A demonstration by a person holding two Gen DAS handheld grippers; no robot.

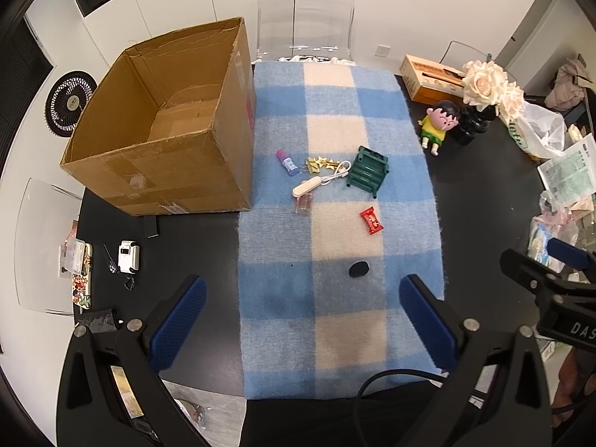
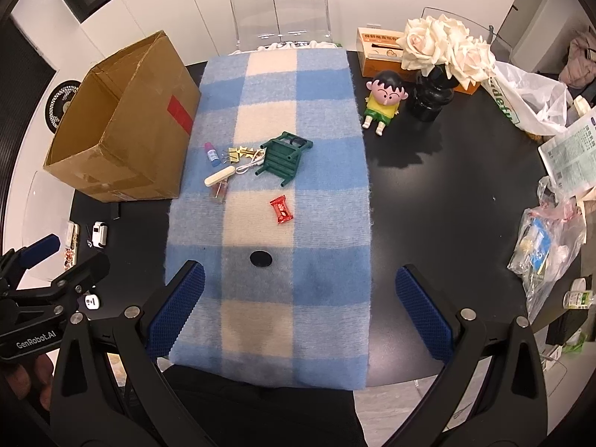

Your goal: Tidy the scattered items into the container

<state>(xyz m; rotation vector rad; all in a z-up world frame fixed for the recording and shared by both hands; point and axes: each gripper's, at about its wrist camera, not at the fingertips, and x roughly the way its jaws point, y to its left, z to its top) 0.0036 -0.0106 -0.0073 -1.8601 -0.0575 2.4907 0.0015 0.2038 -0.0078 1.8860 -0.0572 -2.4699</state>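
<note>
Both tools hung above the near end of the checked blanket point(image 1: 335, 111), the left gripper point(image 1: 303, 322) and right gripper point(image 2: 298, 311) spread wide, holding nothing, likely poised to choose. Seven items lay scattered mid-blanket: black disc point(image 1: 359, 269), red packet point(image 1: 371, 221), clear vial point(image 1: 303, 204), white charger point(image 1: 306, 186), green rack point(image 1: 368, 172), gold clips point(image 1: 319, 164), small tube point(image 1: 286, 162). One cardboard box point(image 1: 160, 171) stood open, touching the blanket's left edge.

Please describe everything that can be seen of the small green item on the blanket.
The green item looks like a miniature stool of dark green plastic. It lies tipped on its side, its thin legs and crossbars pointing toward the camera and its seat turned away. It rests on the blue and cream checked blanket. A white cable lies against its left side. Neither gripper touches it.
</note>
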